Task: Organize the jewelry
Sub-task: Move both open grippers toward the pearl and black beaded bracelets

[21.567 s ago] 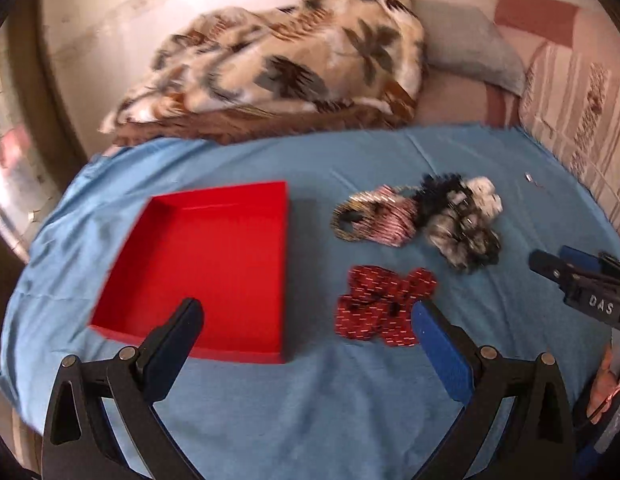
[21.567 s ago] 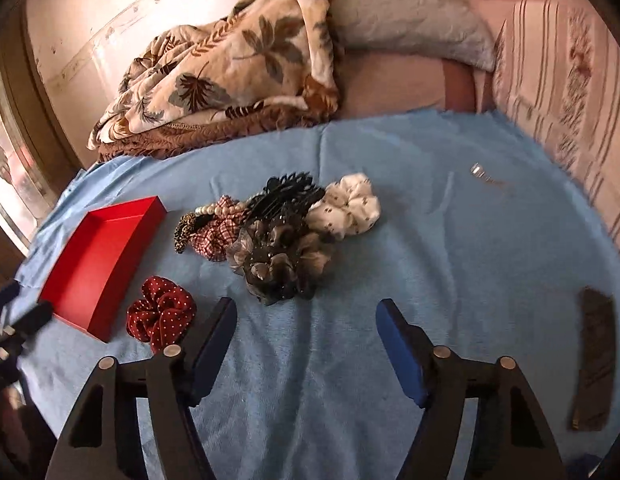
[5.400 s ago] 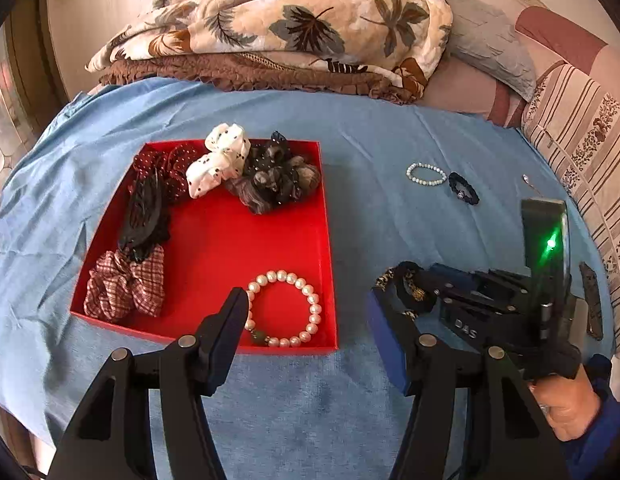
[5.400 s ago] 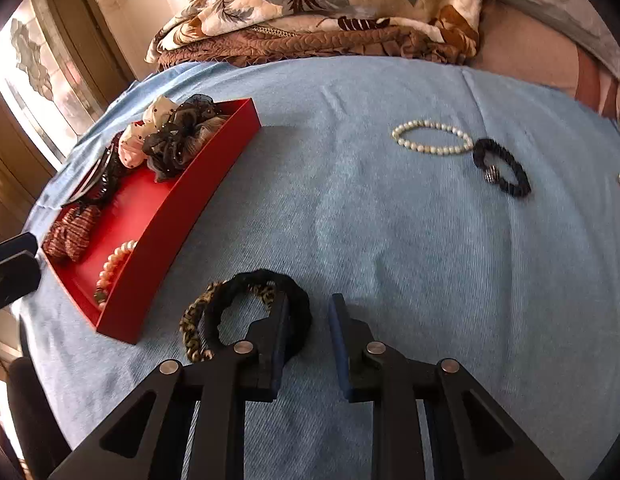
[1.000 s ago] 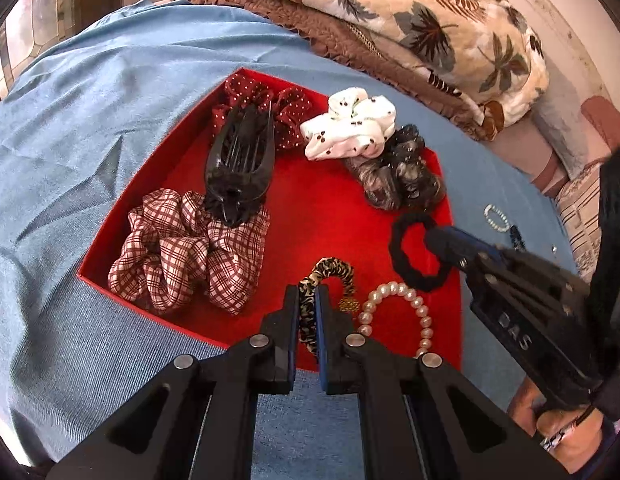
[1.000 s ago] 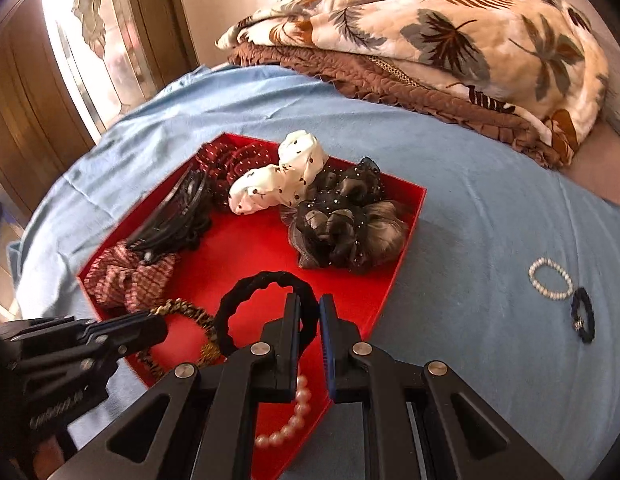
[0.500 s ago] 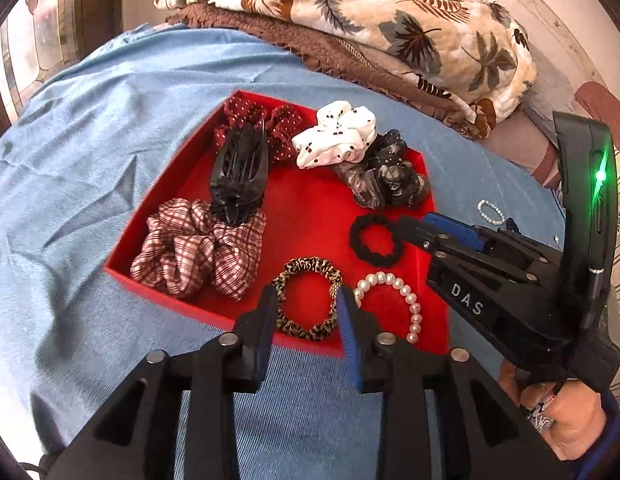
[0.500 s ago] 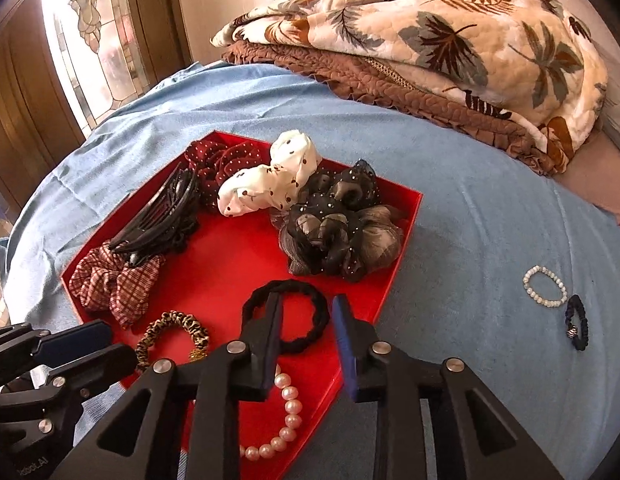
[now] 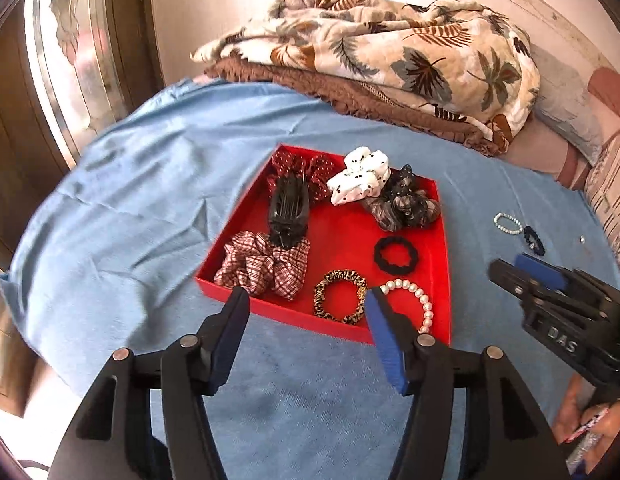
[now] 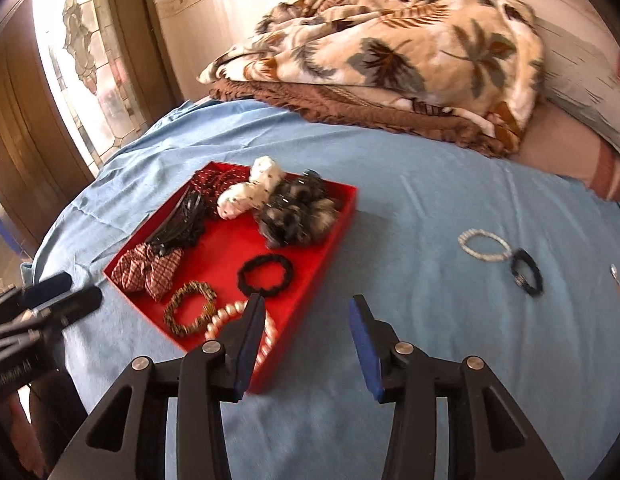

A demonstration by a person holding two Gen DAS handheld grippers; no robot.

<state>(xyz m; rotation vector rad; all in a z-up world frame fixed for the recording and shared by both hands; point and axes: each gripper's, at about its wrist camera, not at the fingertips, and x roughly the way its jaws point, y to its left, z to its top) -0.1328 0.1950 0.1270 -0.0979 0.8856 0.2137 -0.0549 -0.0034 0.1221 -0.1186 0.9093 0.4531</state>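
Red tray [image 9: 444, 240] sits on blue sheet [image 9: 150, 184], holding most of the pieces. Back row: red dotted scrunchie [image 9: 318, 172] in far corner, white dotted scrunchie [image 9: 360, 180] next to it, dark grey scrunchie [image 9: 402, 208] touching the white one on its R side. Black claw clip [image 9: 288, 210] lies lengthwise w/ near end resting on plaid scrunchie [image 9: 262, 266] at the tray's near L corner. Front row: leopard-print hair tie [image 9: 340, 296], pearl bracelet [image 9: 414, 300] just beside it, black hair tie [image 9: 396, 254] behind them, lying flat and apart from both.

Still outside the tray, well off to its R on the sheet: small white bead bracelet [image 10: 484, 246] and black bead bracelet [image 10: 526, 272], edges about touching. Tiny metallic bit [image 10: 615, 271] further R, too small to ID.

Left gripper [image 9: 306, 312]: jaws apart, have just been opening, nothing between them; hovers over tray's near edge, above the leopard tie, not touching. Right gripper [image 10: 306, 320]: jaws also apart, just been opening, empty; over tray's near R corner, L finger in front of the pearls. Right-wrist view slightly motion-blurred.

Behind: leaf-print blanket [image 9: 390, 52] heaped on brown quilt [image 9: 370, 100] at far end of bed. Stained-glass door panel [image 10: 82, 60] at L.
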